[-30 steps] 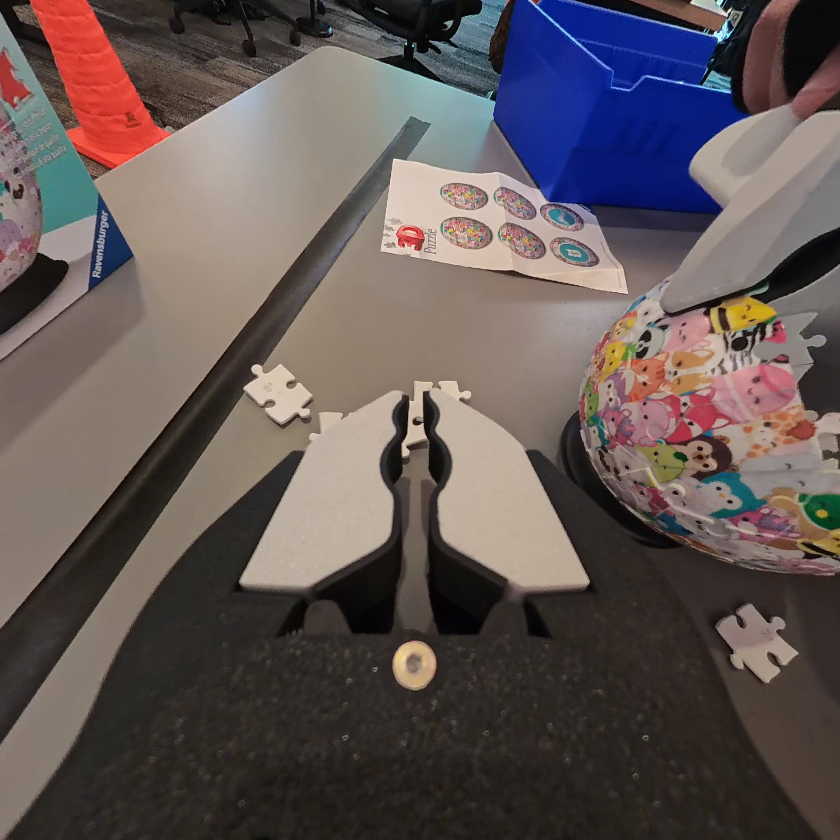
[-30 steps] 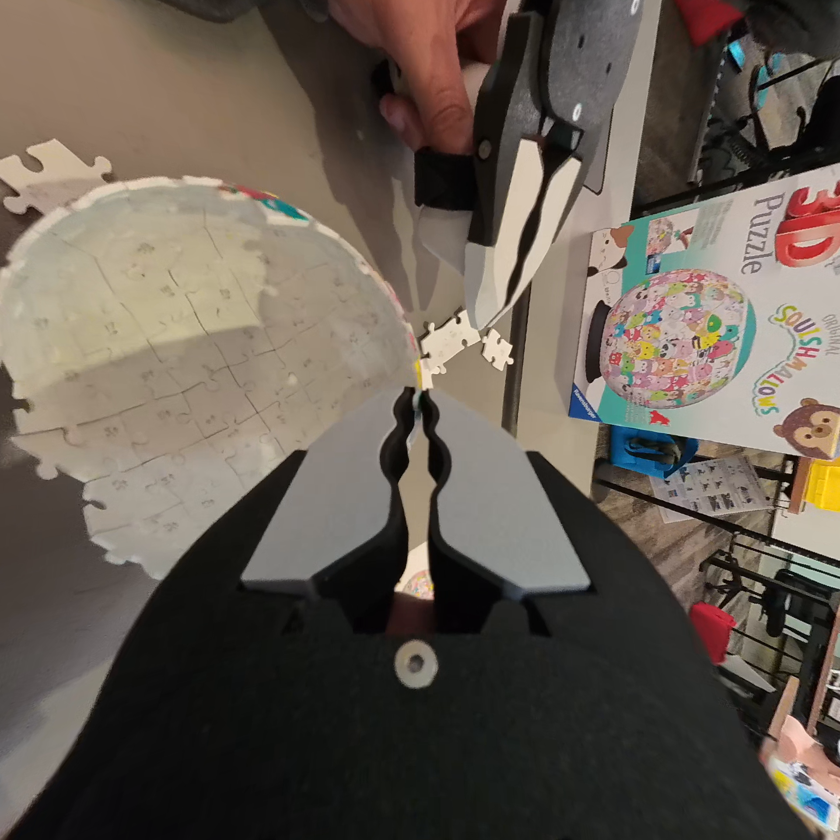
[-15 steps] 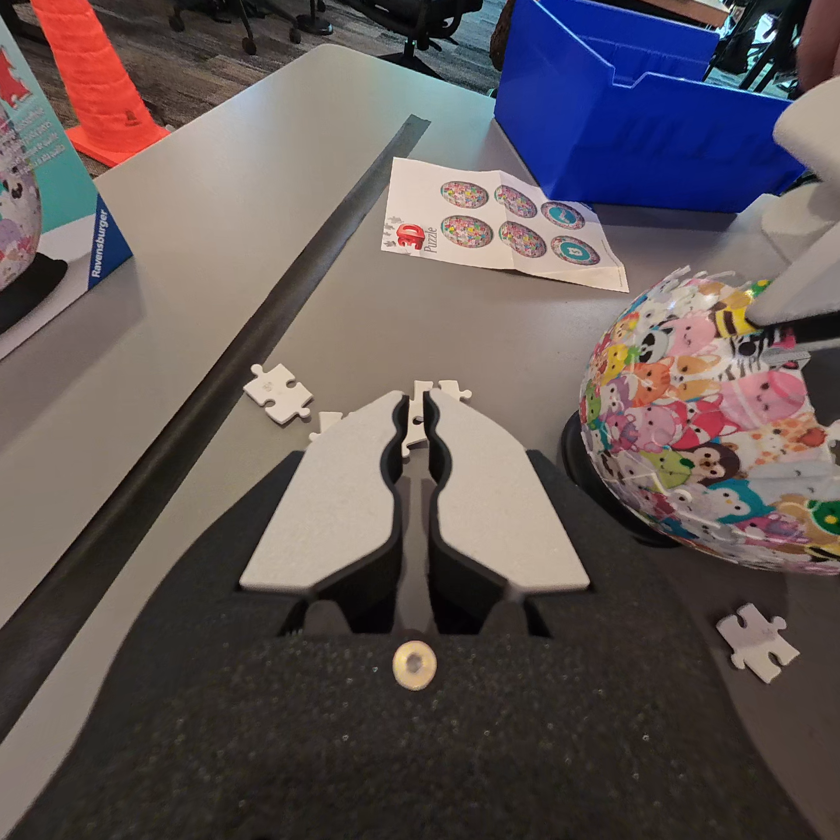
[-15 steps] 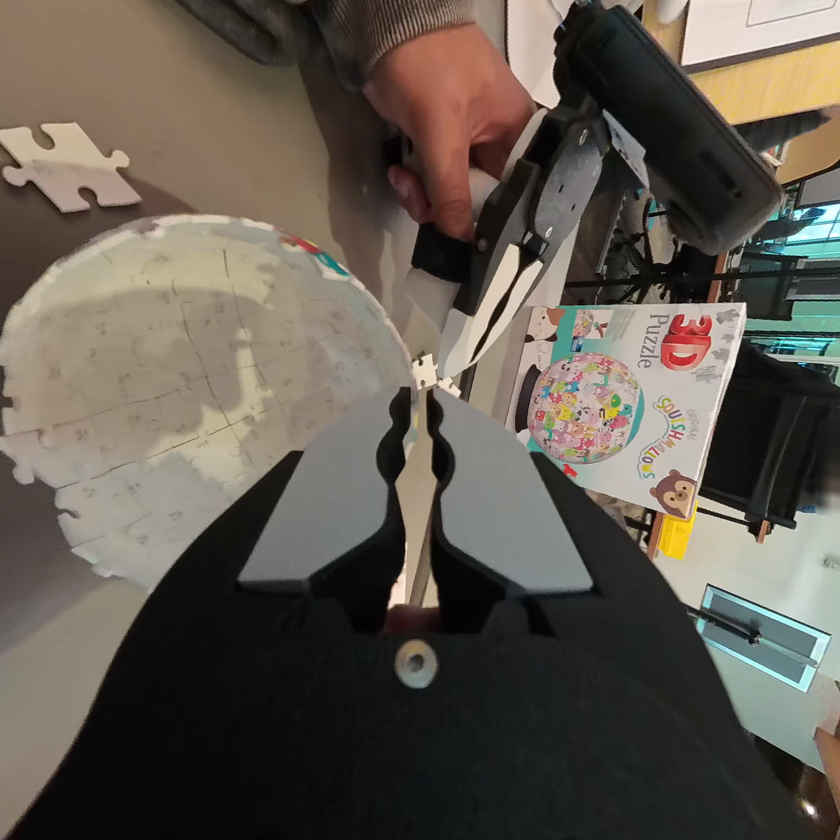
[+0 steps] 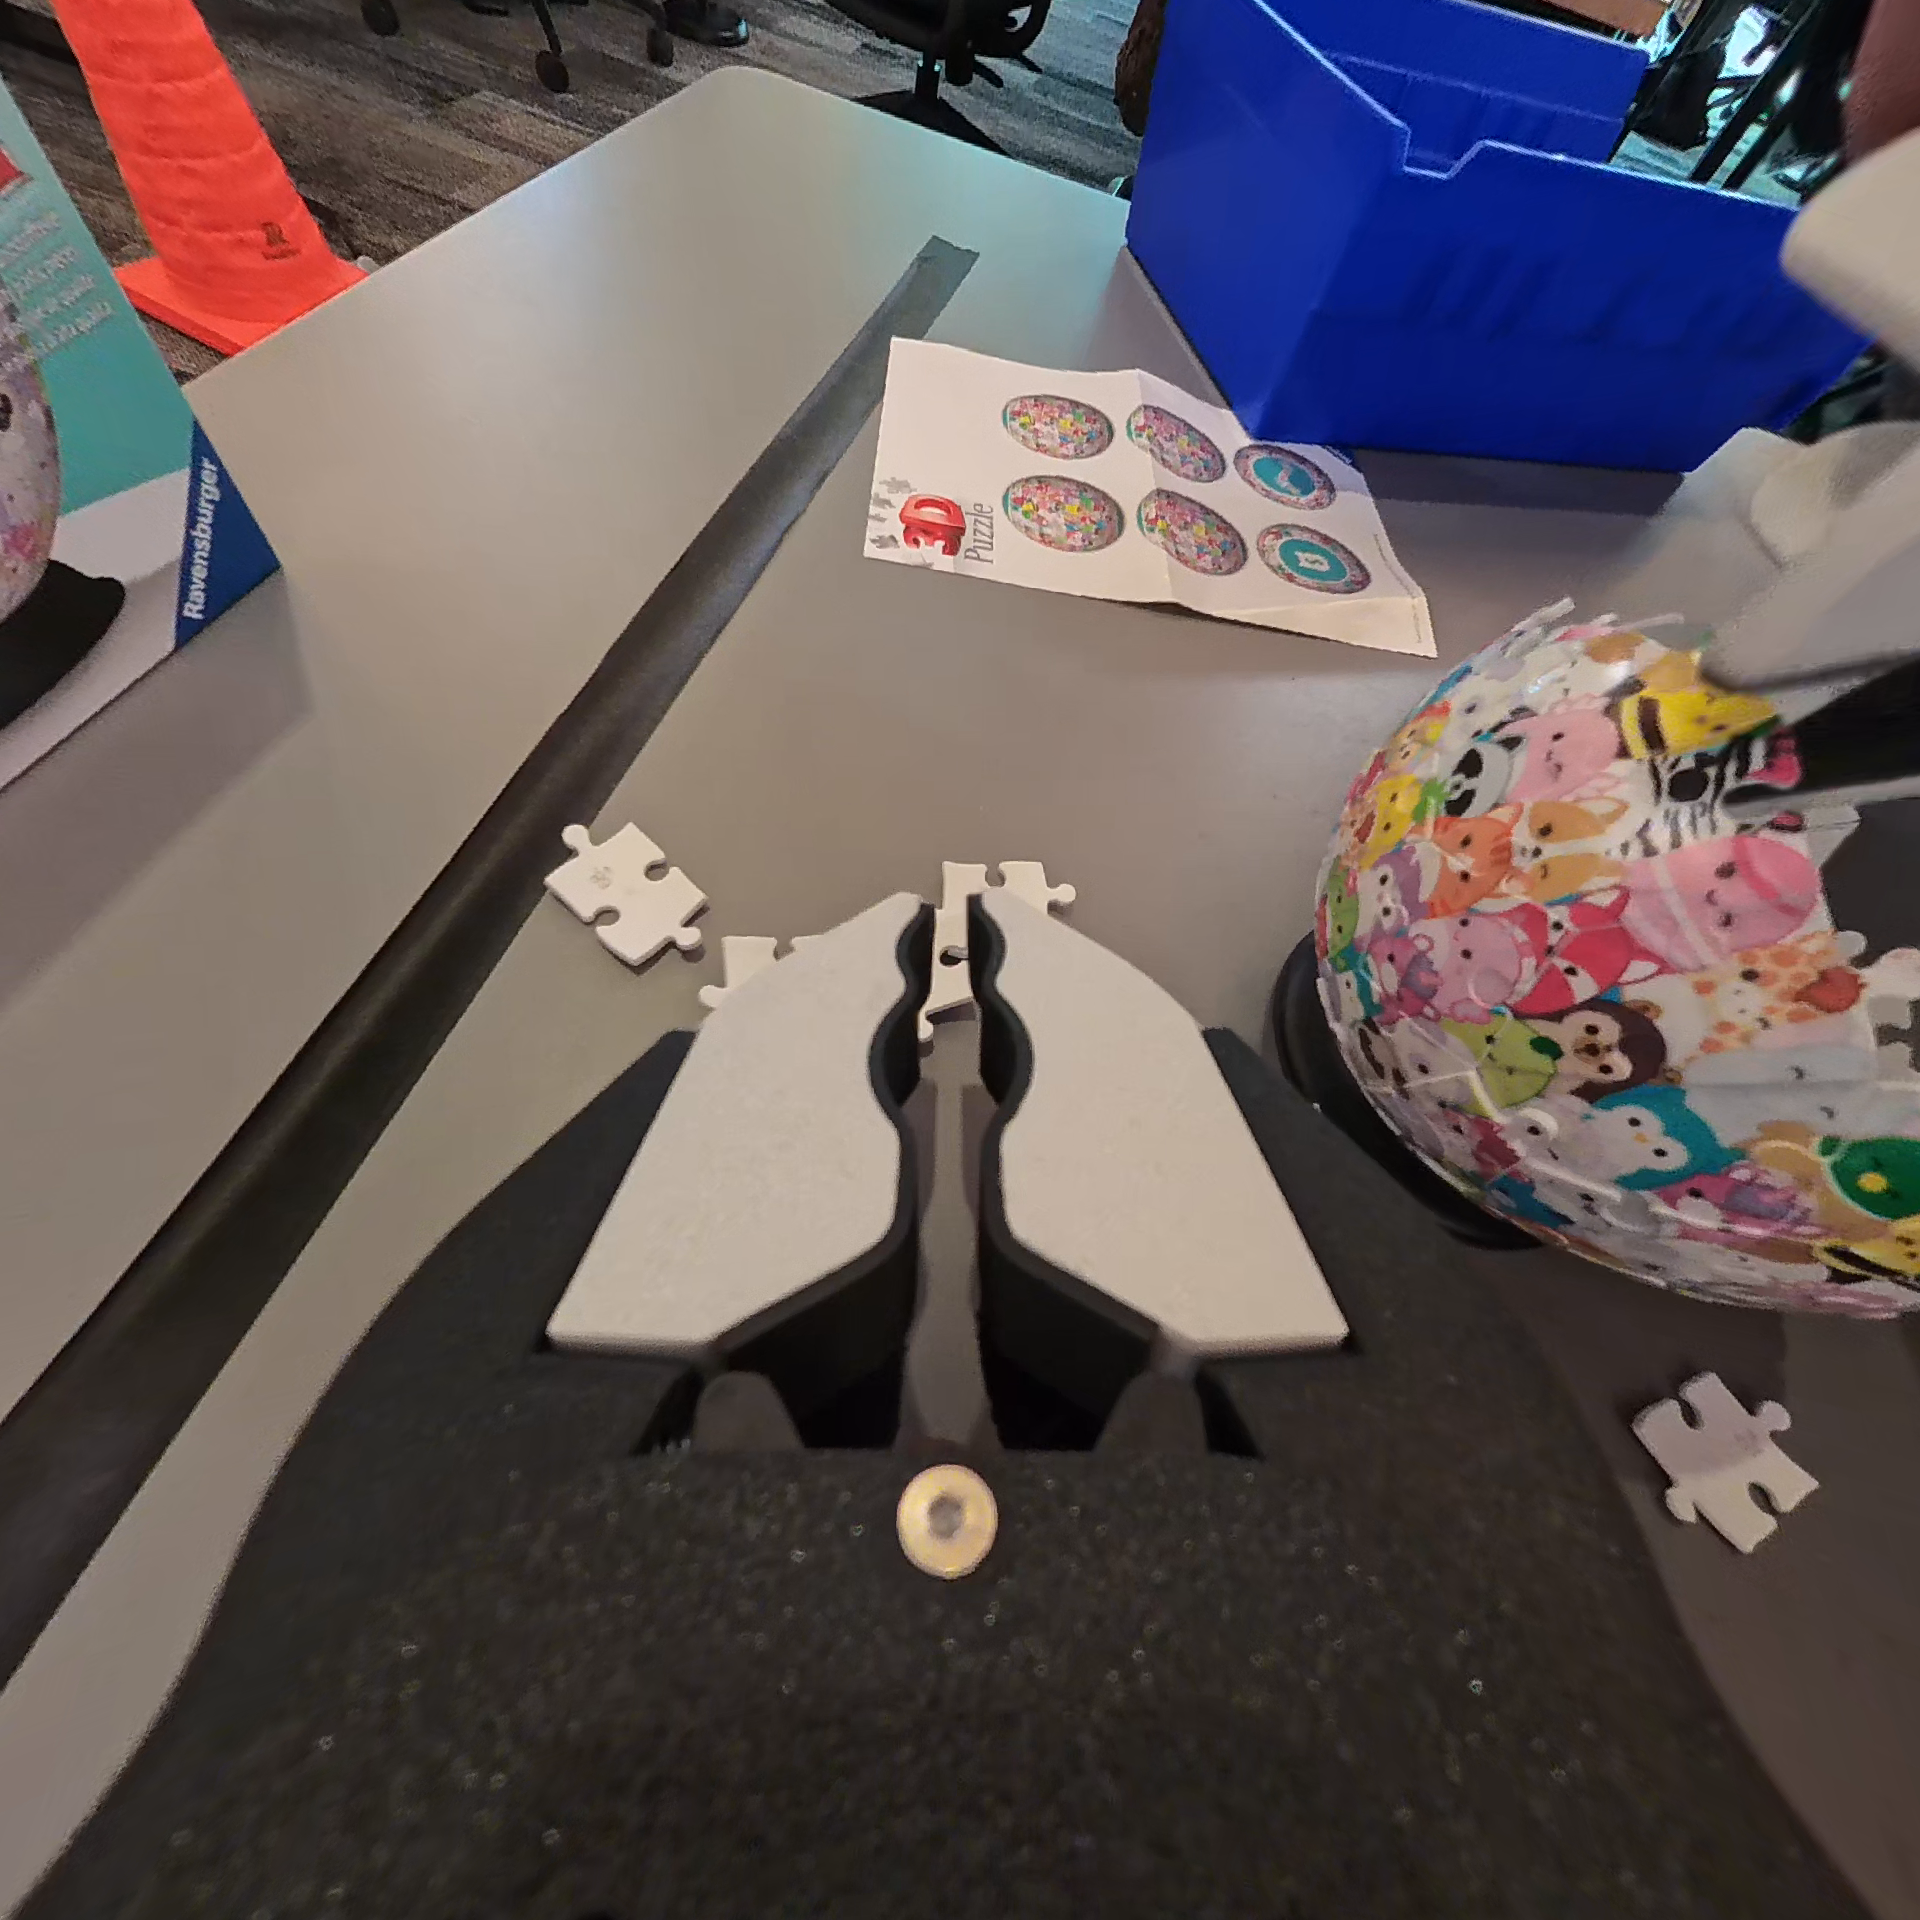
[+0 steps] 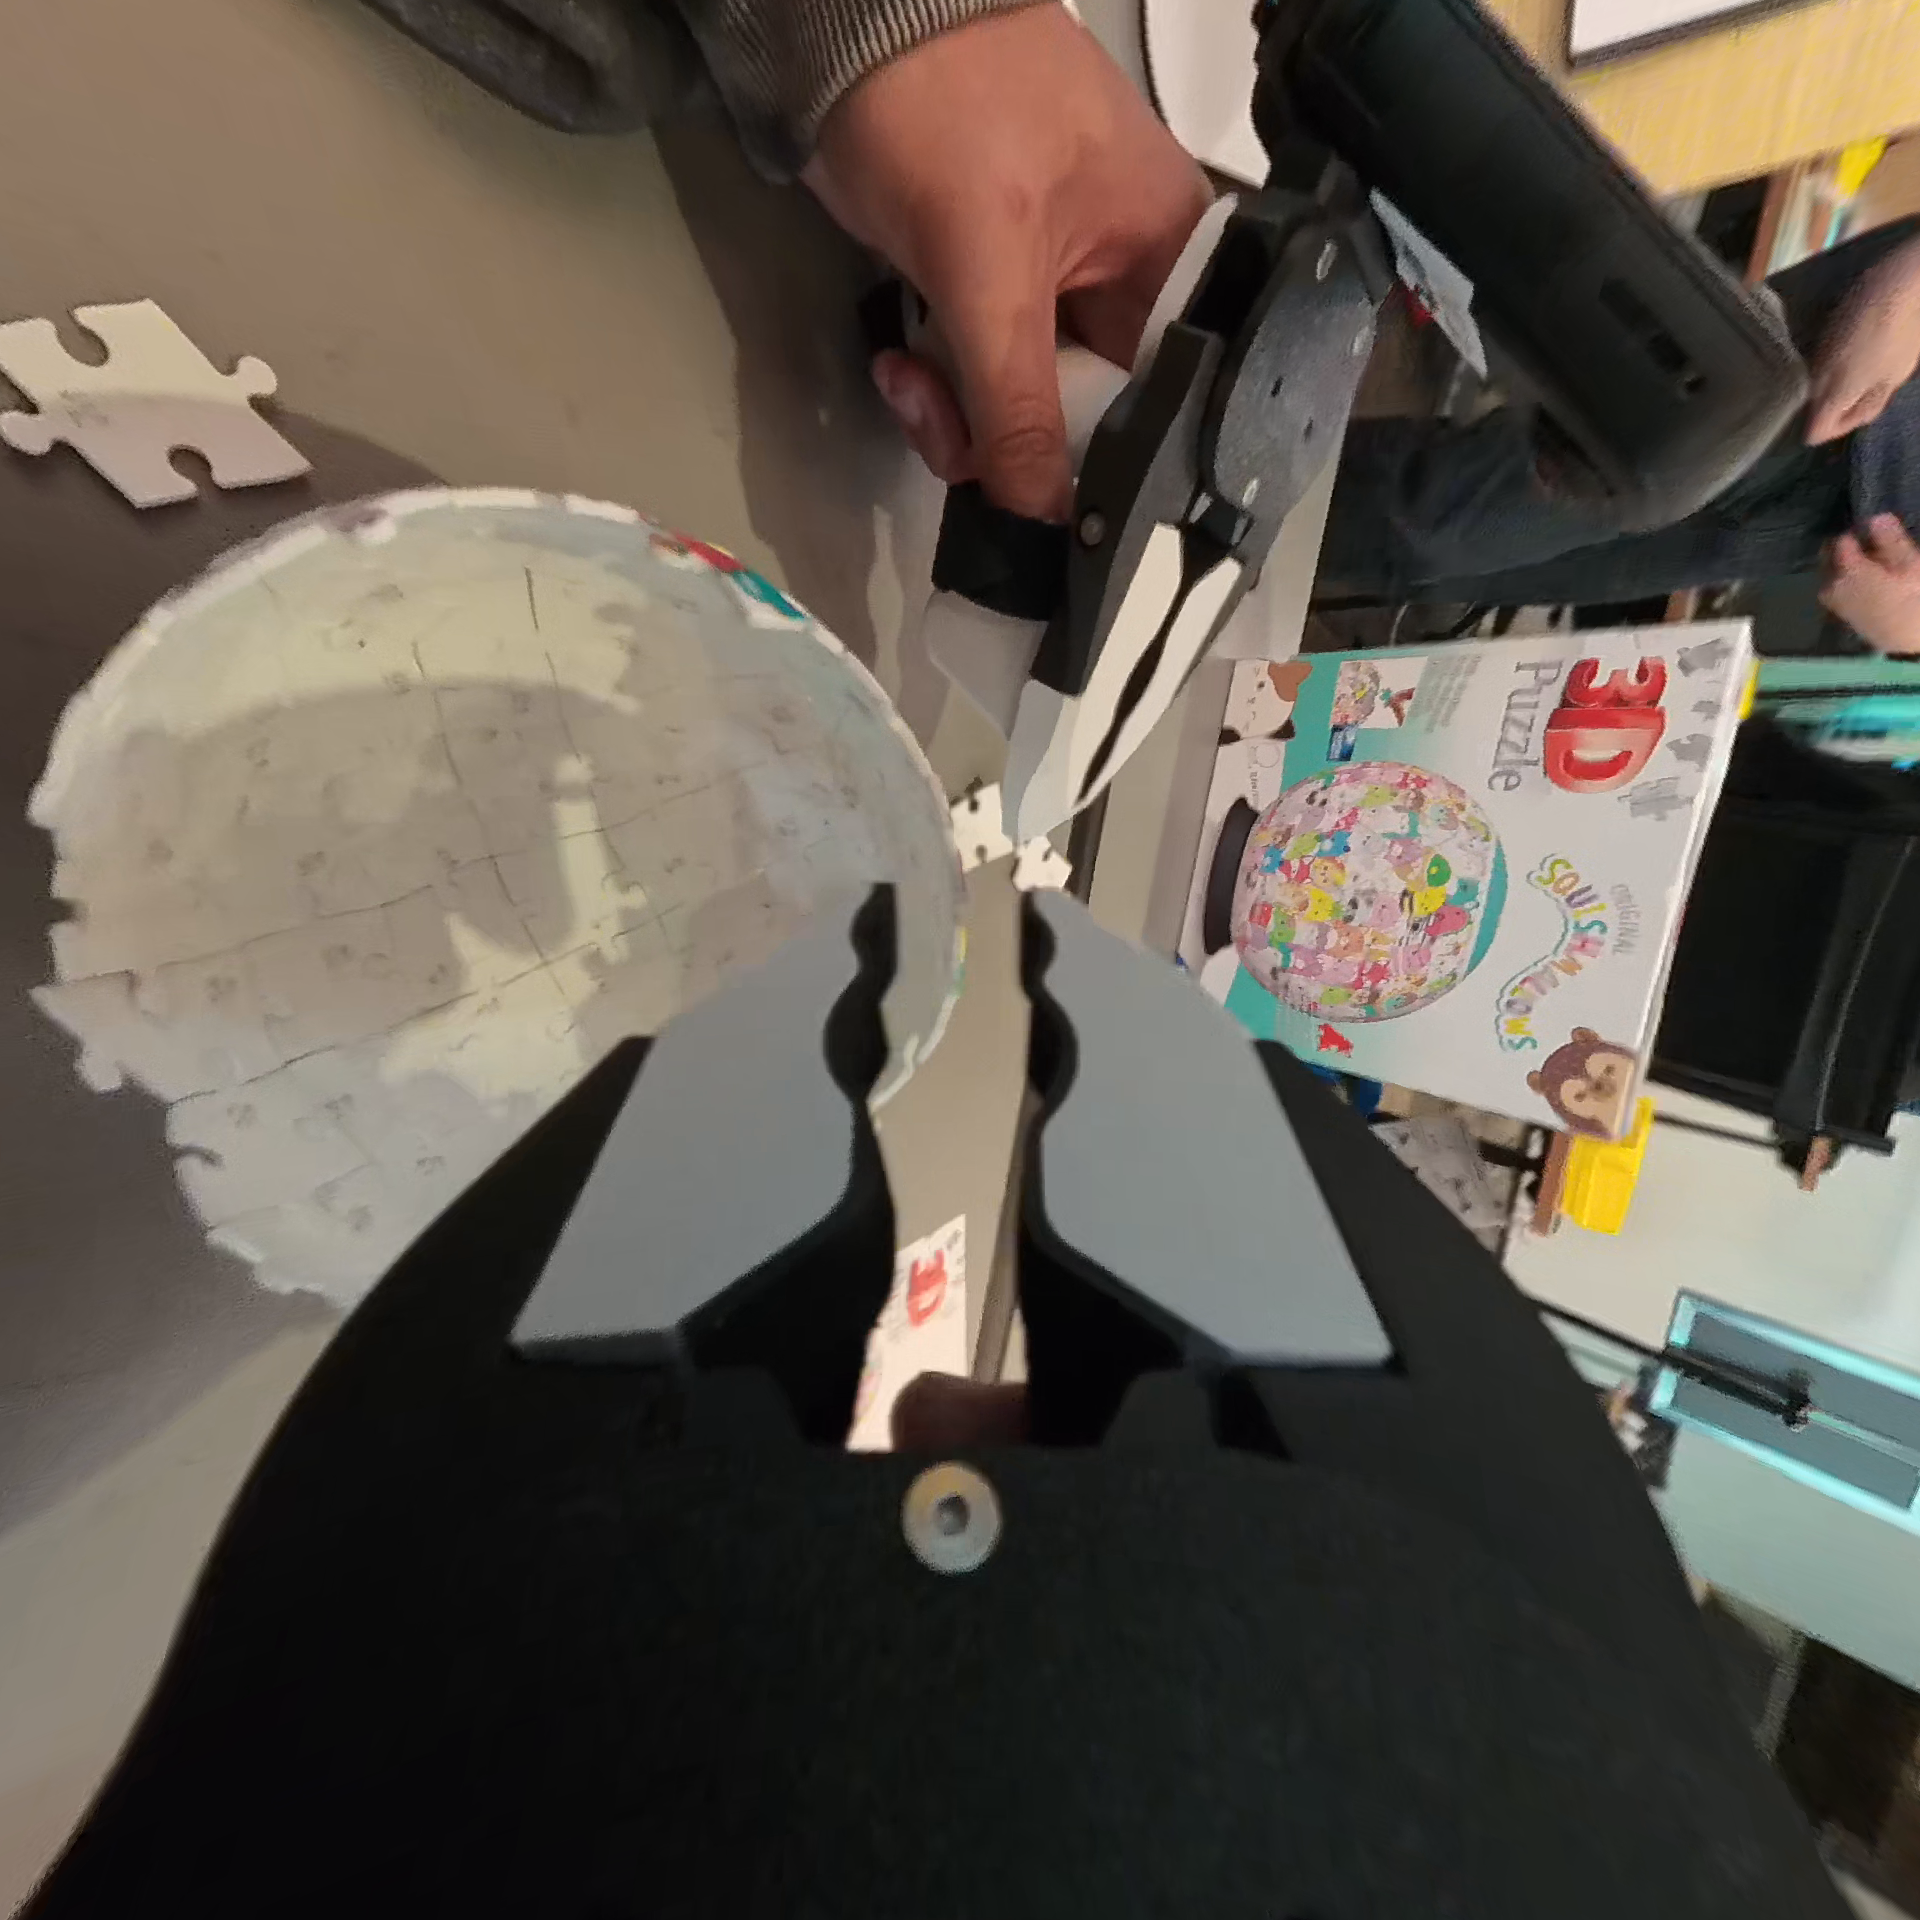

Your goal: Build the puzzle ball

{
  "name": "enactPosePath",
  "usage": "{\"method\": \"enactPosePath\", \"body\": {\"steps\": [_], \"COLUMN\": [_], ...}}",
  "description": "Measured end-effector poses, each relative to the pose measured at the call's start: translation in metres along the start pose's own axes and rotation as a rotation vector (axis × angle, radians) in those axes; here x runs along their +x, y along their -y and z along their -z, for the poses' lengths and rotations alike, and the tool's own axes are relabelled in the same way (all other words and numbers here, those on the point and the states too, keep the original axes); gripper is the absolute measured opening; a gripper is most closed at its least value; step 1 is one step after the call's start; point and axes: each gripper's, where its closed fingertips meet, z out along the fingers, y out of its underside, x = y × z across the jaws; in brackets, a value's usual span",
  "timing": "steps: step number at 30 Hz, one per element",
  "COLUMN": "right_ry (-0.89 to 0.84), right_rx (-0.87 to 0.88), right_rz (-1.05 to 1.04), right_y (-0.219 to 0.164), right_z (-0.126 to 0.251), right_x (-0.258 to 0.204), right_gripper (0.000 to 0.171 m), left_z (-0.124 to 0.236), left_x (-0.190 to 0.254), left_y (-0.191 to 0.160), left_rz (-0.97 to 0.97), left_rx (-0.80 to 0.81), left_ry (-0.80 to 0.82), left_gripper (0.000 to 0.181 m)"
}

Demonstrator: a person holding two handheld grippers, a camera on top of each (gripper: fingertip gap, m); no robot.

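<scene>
On grey table, half-built puzzle ball seated on black stand; left gripper clamped on loose piece; right gripper parted, empty, straddling ball rim; shell could be knocked apart if rim is bumped.

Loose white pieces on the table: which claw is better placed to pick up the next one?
Left, probably. The left claw sits low with its tips at a white piece. The right claw is up at the open rim of the puzzle ball, farther from loose pieces.
</scene>
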Motion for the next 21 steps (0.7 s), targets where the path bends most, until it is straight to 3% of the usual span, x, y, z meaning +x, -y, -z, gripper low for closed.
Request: {"method": "enactPosePath", "body": {"steps": [2, 7, 12, 18, 21], "right_ry": [-0.002, -0.083, -0.104, -0.226, -0.306], "right_rx": [-0.027, 0.088, 0.218, 0.338, 0.416], "right_rz": [-0.071, -0.473, -0.845, -0.960, -1.008], "right_y": [-0.006, -0.014, -0.028, -0.022, -0.017], "right_z": [0.011, 0.076, 0.106, 0.132, 0.150], "right_x": [0.001, -0.002, -0.066, -0.132, -0.145], "right_gripper": [0.033, 0.034, 0.050, 0.056, 0.045], "left_z": [0.000, 0.007, 0.021, 0.057, 0.079], "left_x": [-0.001, -0.014, -0.033, -0.032, -0.018], "left_y": [0.001, 0.007, 0.016, 0.021, 0.018], "left_rz": [0.008, 0.052, 0.136, 0.134, 0.145], "left_rx": [0.005, 0.054, 0.154, 0.291, 0.365], "left_ry": [-0.004, 0.029, 0.093, 0.268, 0.334], "left_gripper": [0.006, 0.009, 0.018, 0.023, 0.023]}}
